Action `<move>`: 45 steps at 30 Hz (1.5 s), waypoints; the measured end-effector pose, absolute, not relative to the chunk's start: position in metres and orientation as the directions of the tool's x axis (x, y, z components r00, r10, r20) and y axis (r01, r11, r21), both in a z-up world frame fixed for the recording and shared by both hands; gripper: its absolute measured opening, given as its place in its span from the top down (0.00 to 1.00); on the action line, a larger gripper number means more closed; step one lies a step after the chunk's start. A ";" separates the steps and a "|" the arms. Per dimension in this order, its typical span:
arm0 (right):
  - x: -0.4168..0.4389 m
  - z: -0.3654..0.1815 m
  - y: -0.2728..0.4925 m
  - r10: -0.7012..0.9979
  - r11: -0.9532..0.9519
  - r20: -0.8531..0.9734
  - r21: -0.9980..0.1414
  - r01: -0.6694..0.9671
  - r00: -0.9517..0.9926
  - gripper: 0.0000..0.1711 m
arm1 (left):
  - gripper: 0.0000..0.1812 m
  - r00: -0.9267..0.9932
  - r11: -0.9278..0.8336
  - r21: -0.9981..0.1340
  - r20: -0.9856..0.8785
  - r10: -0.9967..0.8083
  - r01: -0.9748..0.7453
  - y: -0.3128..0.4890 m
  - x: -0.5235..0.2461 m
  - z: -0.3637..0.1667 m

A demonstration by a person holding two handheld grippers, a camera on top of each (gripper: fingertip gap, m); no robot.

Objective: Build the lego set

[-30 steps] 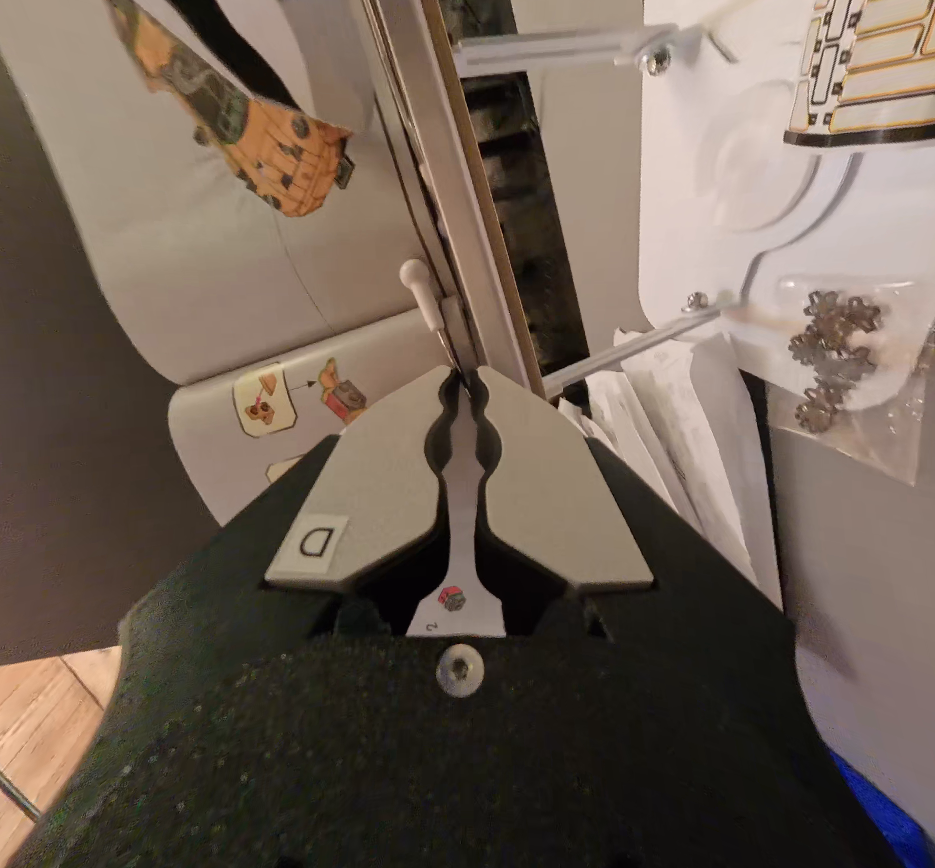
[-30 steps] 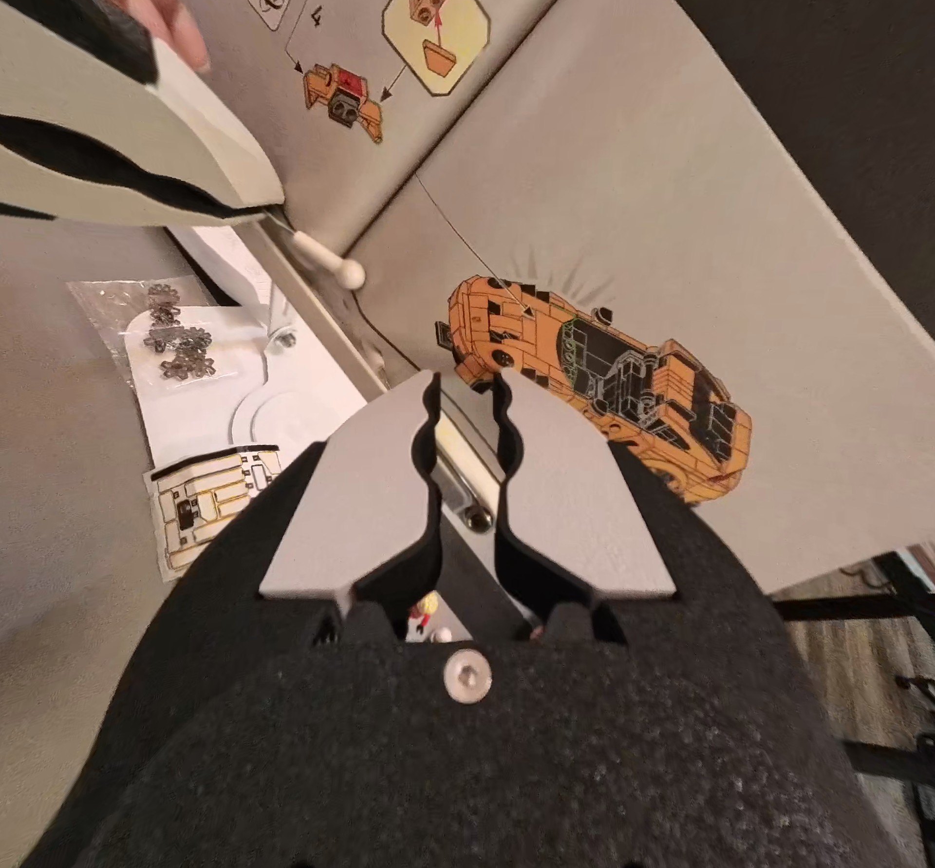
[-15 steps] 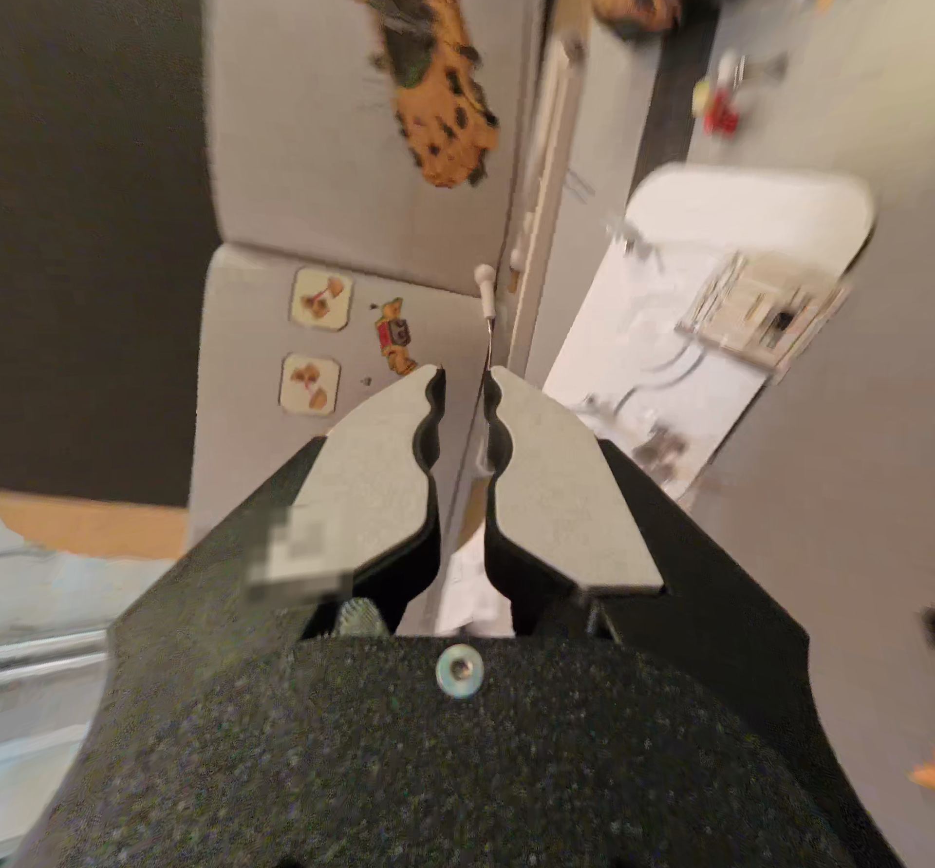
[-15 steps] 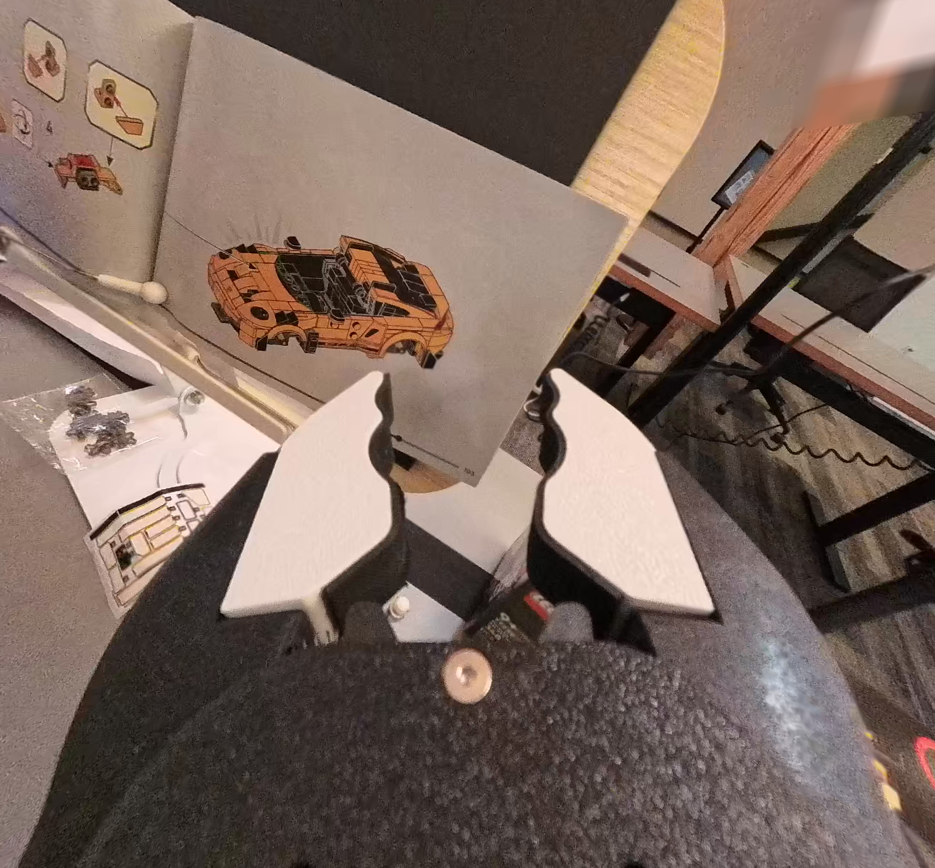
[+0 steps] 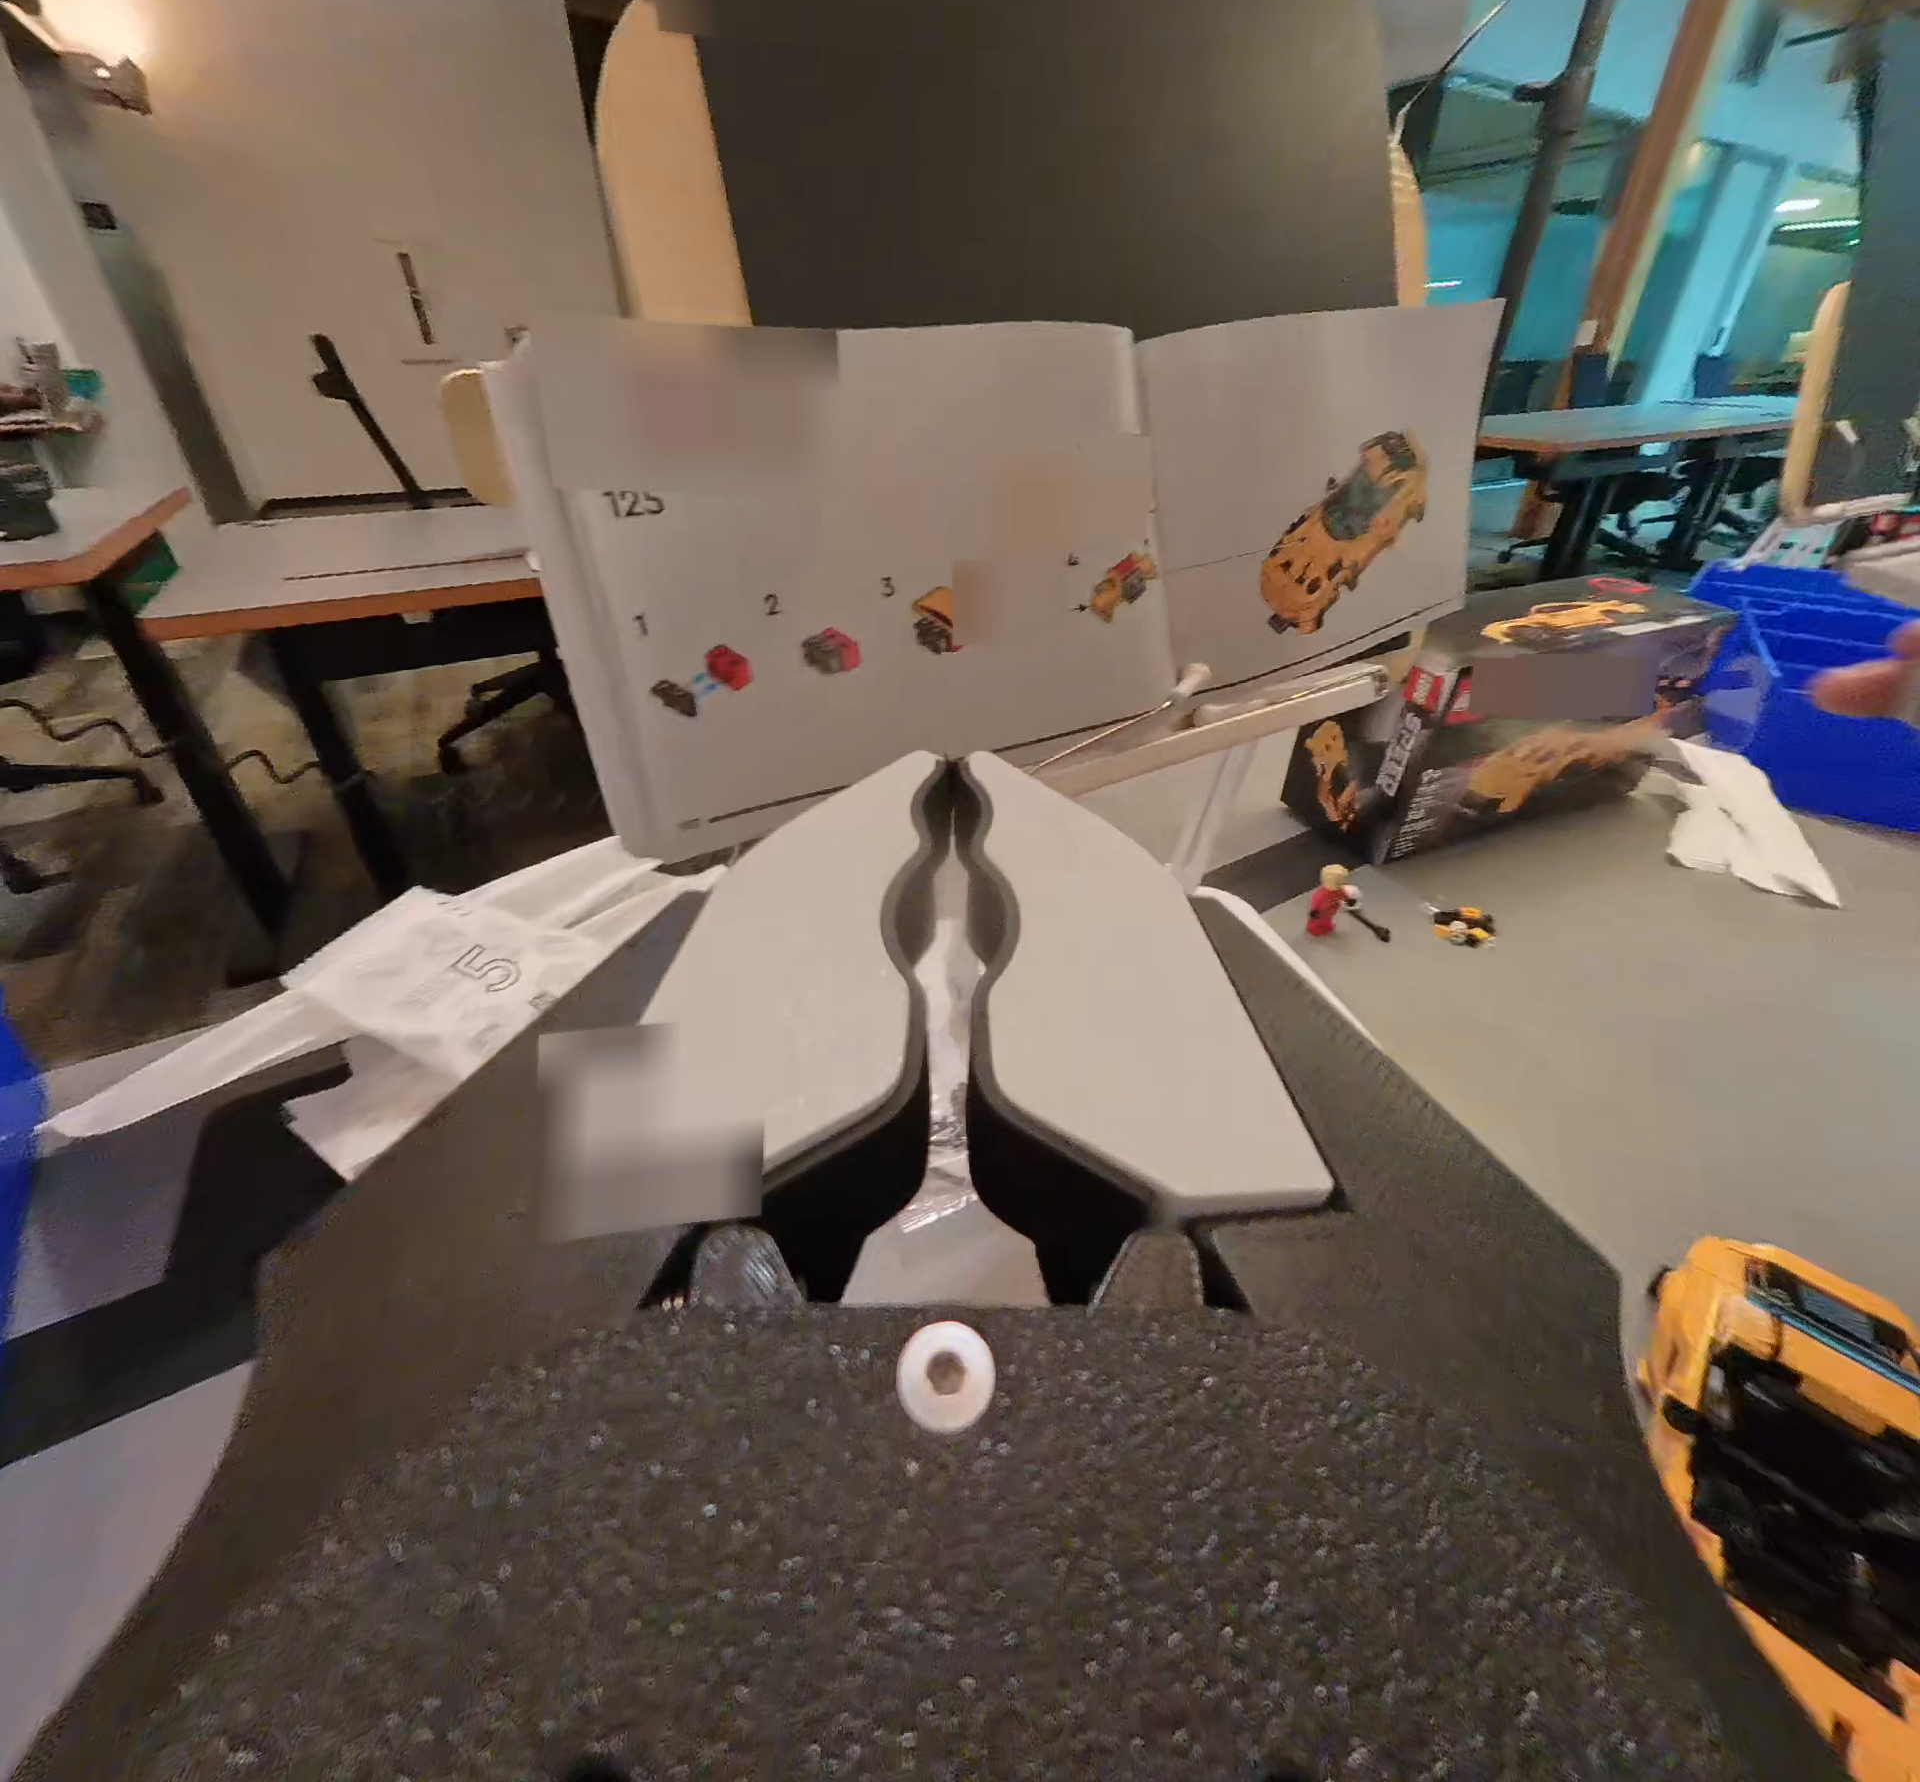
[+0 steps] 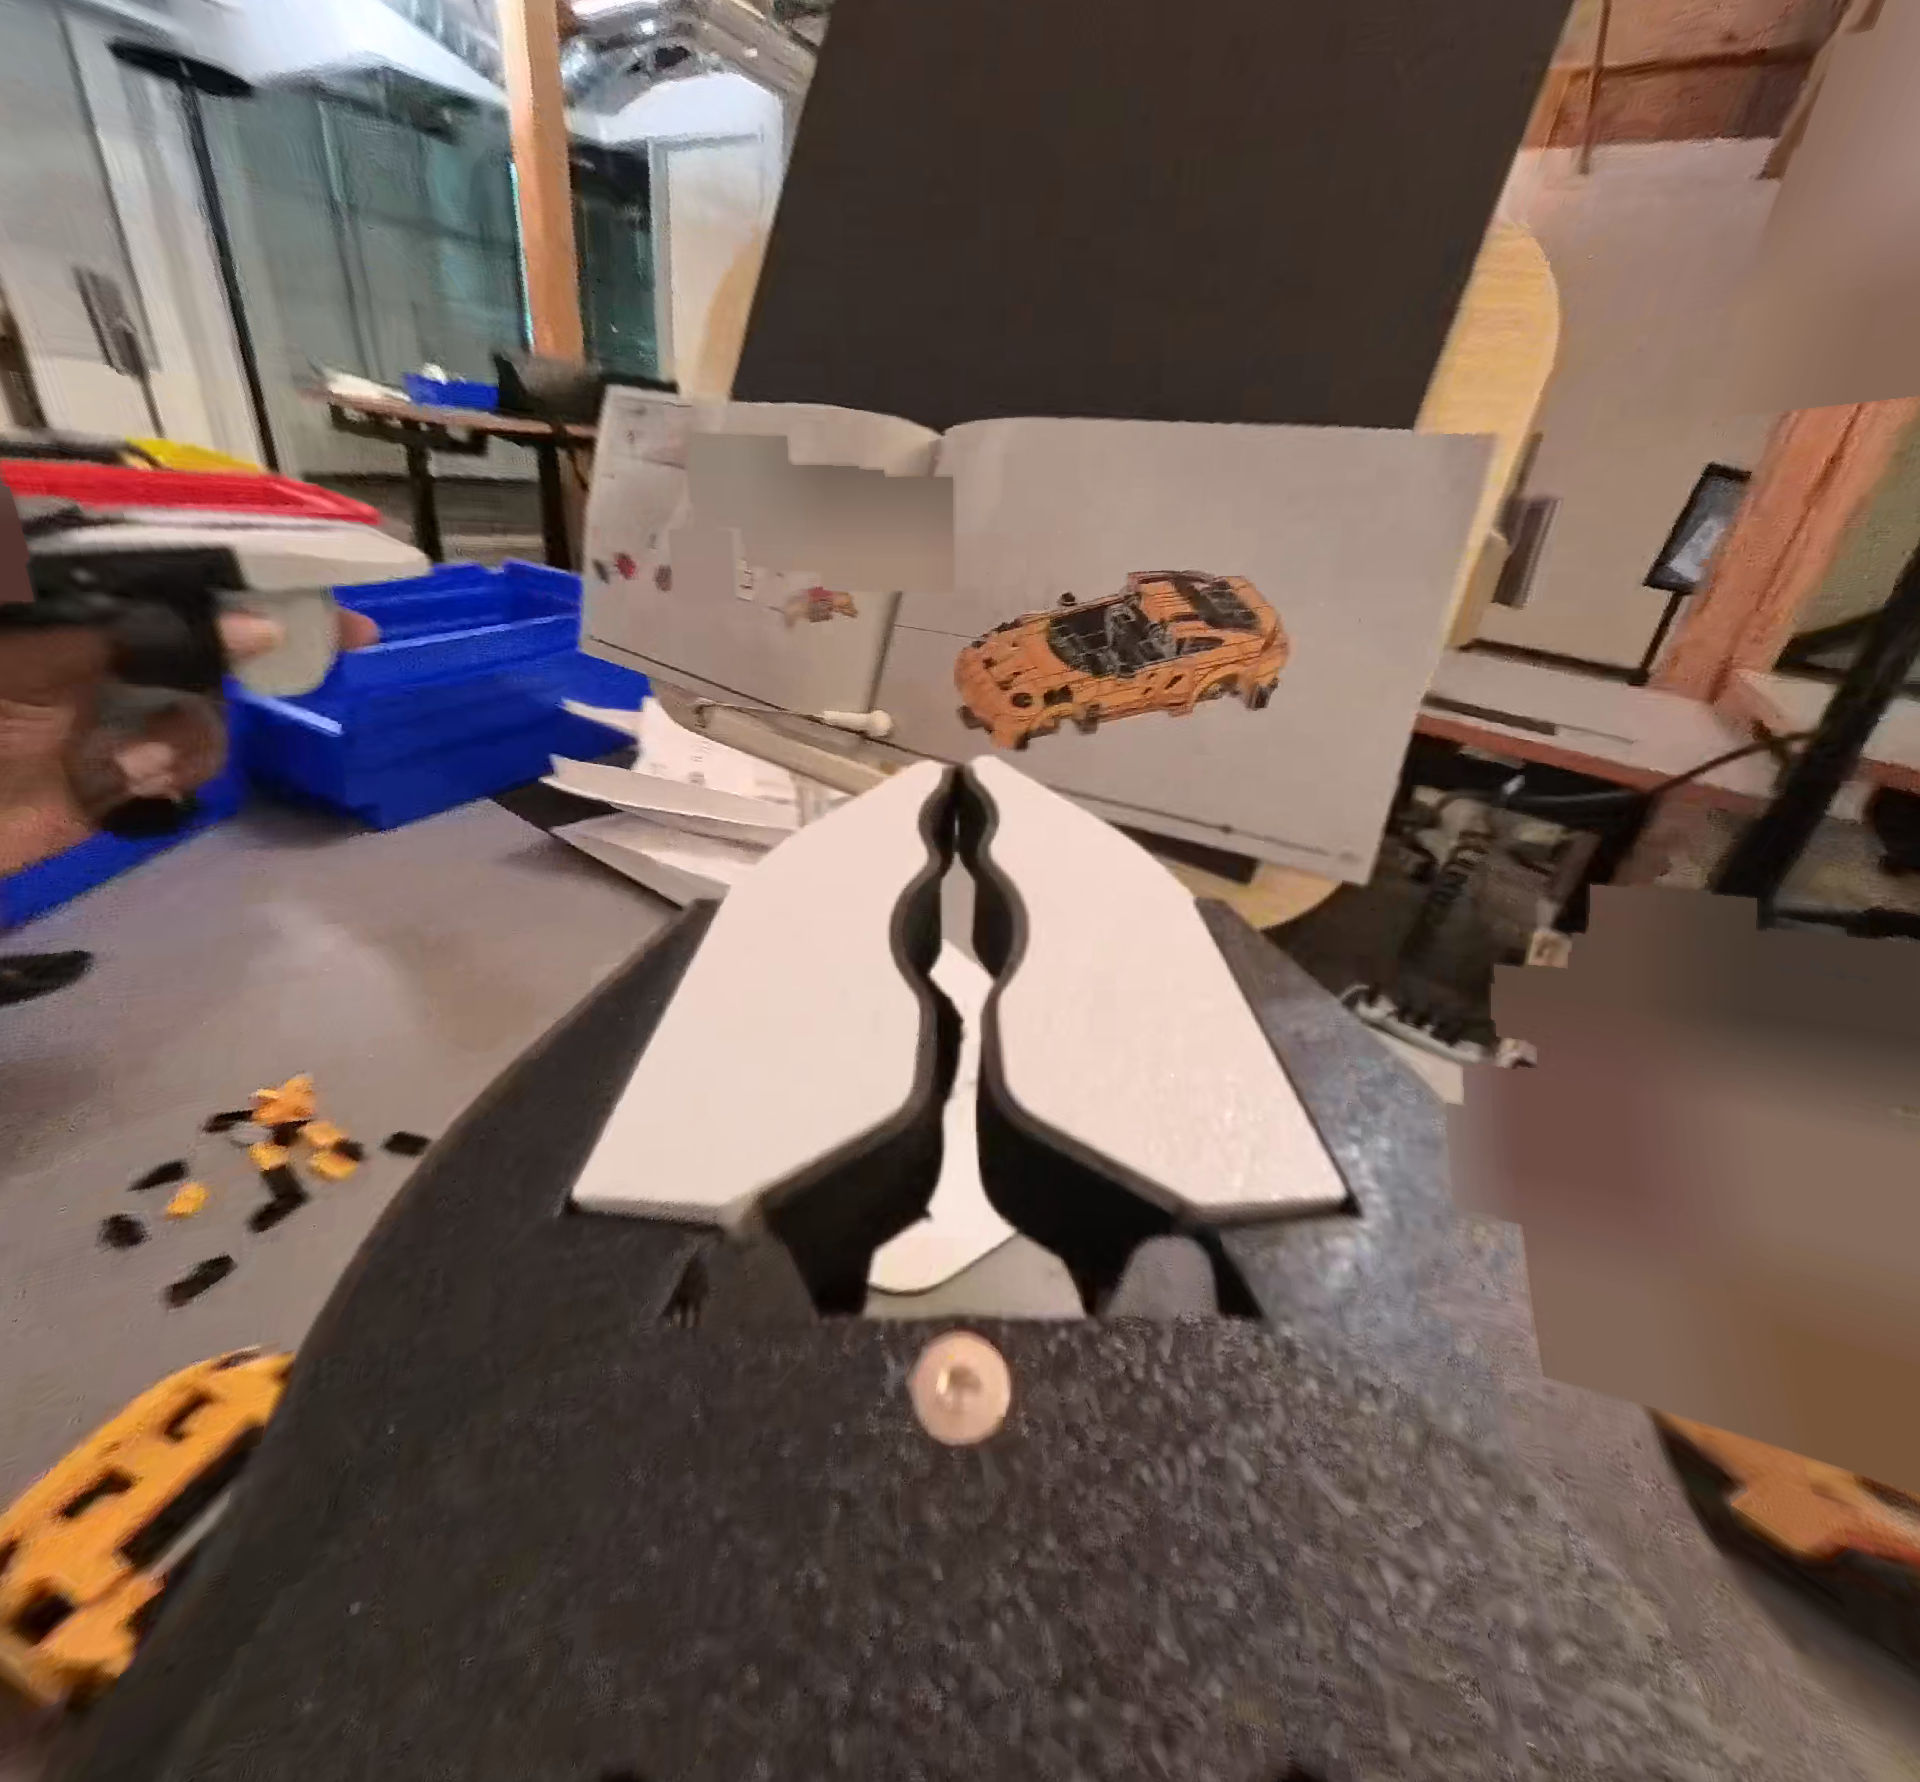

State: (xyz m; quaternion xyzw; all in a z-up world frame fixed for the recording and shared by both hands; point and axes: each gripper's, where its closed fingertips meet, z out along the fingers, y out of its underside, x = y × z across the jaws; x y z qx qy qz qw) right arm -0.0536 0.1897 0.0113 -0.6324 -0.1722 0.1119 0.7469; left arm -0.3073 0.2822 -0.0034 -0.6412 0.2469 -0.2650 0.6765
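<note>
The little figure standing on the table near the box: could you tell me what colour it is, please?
Red figure; shows best in the left wrist view.

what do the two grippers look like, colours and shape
Both match: the left gripper and right gripper each have two flat light grey fingers with wavy black inner edges, tapering to a point. Each sits on a black, grainy textured body with one silver screw at the centre.

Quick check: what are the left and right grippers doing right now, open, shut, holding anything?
Left gripper: shut, tips together, holding nothing.
Right gripper: shut, tips together, holding nothing.
</note>
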 end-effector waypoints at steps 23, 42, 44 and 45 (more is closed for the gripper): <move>-0.047 -0.067 0.160 0.313 0.105 0.064 -0.994 0.033 0.948 1.00 | 1.00 0.779 0.057 -0.996 0.023 -0.627 0.075 0.288 -0.310 -0.044; -0.049 -0.083 0.167 0.306 0.080 0.133 -0.990 0.113 0.943 1.00 | 1.00 0.887 0.179 -0.983 -0.056 -0.458 0.031 0.351 -0.317 0.058; -0.049 -0.084 0.167 0.307 0.081 0.139 -0.990 0.119 0.942 1.00 | 1.00 0.889 0.162 -0.985 -0.028 -0.458 0.052 0.363 -0.317 0.061; -0.050 -0.085 0.167 0.308 0.078 0.140 -0.989 0.122 0.941 1.00 | 1.00 0.886 0.156 -0.986 -0.014 -0.463 0.066 0.367 -0.317 0.060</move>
